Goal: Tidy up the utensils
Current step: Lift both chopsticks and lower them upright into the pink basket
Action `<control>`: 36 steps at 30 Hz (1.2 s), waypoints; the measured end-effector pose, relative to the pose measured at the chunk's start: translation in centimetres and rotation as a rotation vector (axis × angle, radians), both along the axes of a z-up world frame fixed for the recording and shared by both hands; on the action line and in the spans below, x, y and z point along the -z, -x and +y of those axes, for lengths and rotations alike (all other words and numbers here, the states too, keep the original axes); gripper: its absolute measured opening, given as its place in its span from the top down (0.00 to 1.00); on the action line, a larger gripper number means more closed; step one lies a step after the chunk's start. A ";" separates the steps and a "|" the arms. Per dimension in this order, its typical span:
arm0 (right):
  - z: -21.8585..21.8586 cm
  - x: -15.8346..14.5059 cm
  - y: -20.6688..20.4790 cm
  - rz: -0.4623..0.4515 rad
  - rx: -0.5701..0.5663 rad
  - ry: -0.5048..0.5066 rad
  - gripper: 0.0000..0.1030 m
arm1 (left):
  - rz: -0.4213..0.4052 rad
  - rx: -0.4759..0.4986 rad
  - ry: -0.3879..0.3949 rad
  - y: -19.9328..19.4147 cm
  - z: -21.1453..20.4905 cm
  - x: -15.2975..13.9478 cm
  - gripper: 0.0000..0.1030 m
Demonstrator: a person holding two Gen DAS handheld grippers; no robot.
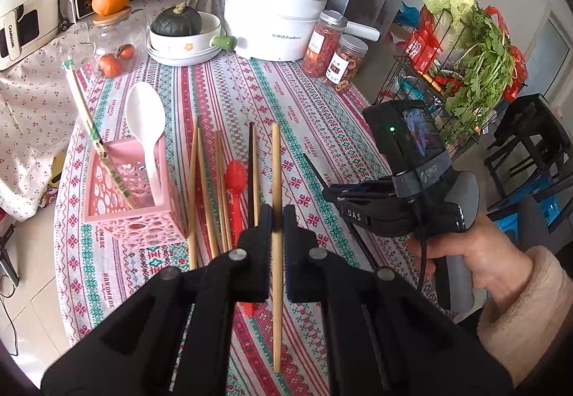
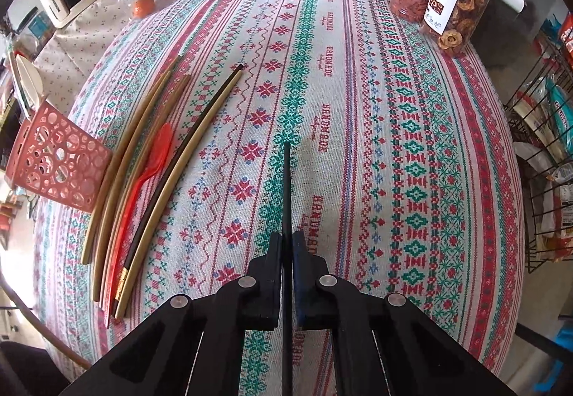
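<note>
The tabletop with its patterned cloth carries at the far side a white electric pot, a stack of dishes with a dark pumpkin, a glass jar with an orange on its lid and two jars of dried food; all of these are well apart from the work. At the near left stands the pink holder, already with a white spoon and wrapped chopsticks inside. Just right of it lie several wooden chopsticks, a red spoon and one dark chopstick on the cloth. The left gripper has its jaws closed on a wooden chopstick, and the right gripper has its jaws closed on a black chopstick; both sticks point forward. I think each stick should be tilted upright above the holder and lowered tip first into a free part, one gripper at a time, because the tall spoon and the leaning wrapped pair can be knocked, and the light holder may tip
</note>
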State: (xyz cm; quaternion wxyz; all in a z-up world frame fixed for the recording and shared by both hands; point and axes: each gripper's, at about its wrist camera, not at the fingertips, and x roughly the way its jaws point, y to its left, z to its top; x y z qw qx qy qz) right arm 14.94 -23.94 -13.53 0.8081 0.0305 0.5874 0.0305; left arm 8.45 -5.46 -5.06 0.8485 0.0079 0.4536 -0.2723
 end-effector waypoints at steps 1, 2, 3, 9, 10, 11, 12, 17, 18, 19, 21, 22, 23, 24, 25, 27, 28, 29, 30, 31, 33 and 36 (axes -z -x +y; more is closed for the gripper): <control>0.1 -0.8 0.4 -0.025 0.000 -0.012 0.95 | -0.013 -0.005 0.005 0.2 0.5 -0.3 0.94; 0.2 -1.6 0.9 -0.054 -0.001 -0.025 0.95 | -0.025 -0.009 0.010 0.5 0.9 -0.7 0.94; 0.2 -2.4 1.4 -0.084 0.000 -0.036 0.95 | -0.038 -0.015 0.016 0.6 1.4 -1.0 0.94; 0.1 -7.2 4.8 -0.257 -0.006 -0.077 0.95 | -0.130 -0.040 0.093 1.8 4.8 -3.6 0.94; 0.3 -8.1 5.5 -0.291 -0.020 -0.071 0.95 | -0.148 -0.045 0.107 2.0 5.4 -4.1 0.94; 0.5 -8.8 6.1 -0.322 -0.037 -0.062 0.95 | -0.165 -0.051 0.121 2.1 5.9 -4.5 0.94; 0.9 -9.5 6.7 -0.350 -0.053 -0.053 0.95 | -0.181 -0.059 0.135 2.2 6.2 -5.0 0.94; 1.6 -12.4 7.9 -0.461 -0.083 -0.059 0.95 | -0.266 -0.102 0.203 2.7 8.3 -7.4 0.94; 1.8 -12.8 7.9 -0.479 -0.081 -0.064 0.95 | -0.284 -0.109 0.213 2.7 8.6 -7.9 0.94; 2.0 -13.4 8.0 -0.499 -0.081 -0.071 0.95 | -0.301 -0.116 0.224 2.7 8.9 -8.3 0.94; 2.2 -14.6 8.3 -0.542 -0.080 -0.080 0.95 | -0.336 -0.136 0.241 2.6 9.5 -9.1 0.94; 2.3 -15.2 8.3 -0.561 -0.076 -0.087 0.95 | -0.351 -0.149 0.247 2.6 9.9 -9.5 0.94; 2.3 -15.7 8.3 -0.579 -0.072 -0.097 0.95 | -0.367 -0.163 0.257 2.5 10.3 -9.9 0.94; 2.4 -16.2 8.4 -0.594 -0.071 -0.108 0.95 | -0.382 -0.179 0.267 2.5 10.8 -10.2 0.94; 2.4 -16.8 8.3 -0.608 -0.070 -0.116 0.95 | -0.396 -0.195 0.275 2.3 11.2 -10.6 0.94; 2.7 -17.8 8.1 -0.637 -0.075 -0.123 0.95 | -0.422 -0.227 0.287 2.1 12.0 -11.2 0.94; 2.8 -18.3 7.9 -0.647 -0.079 -0.126 0.95 | -0.432 -0.242 0.292 1.9 12.3 -11.4 0.94; 3.0 -18.7 7.8 -0.655 -0.079 -0.133 0.95 | -0.443 -0.257 0.291 1.7 12.6 -11.6 0.94; 3.1 -19.1 7.6 -0.662 -0.079 -0.141 0.95 | -0.458 -0.273 0.286 1.7 12.8 -11.7 0.94; 3.3 -19.5 7.5 -0.668 -0.081 -0.149 0.95 | -0.471 -0.285 0.279 1.4 13.0 -11.8 0.94; 3.8 -20.1 7.3 -0.678 -0.087 -0.166 0.95 | -0.477 -0.302 0.263 1.0 13.2 -11.7 0.94; 4.5 -20.7 7.0 -0.692 -0.099 -0.184 0.95 | -0.439 -0.318 0.249 -0.1 13.3 -10.7 0.94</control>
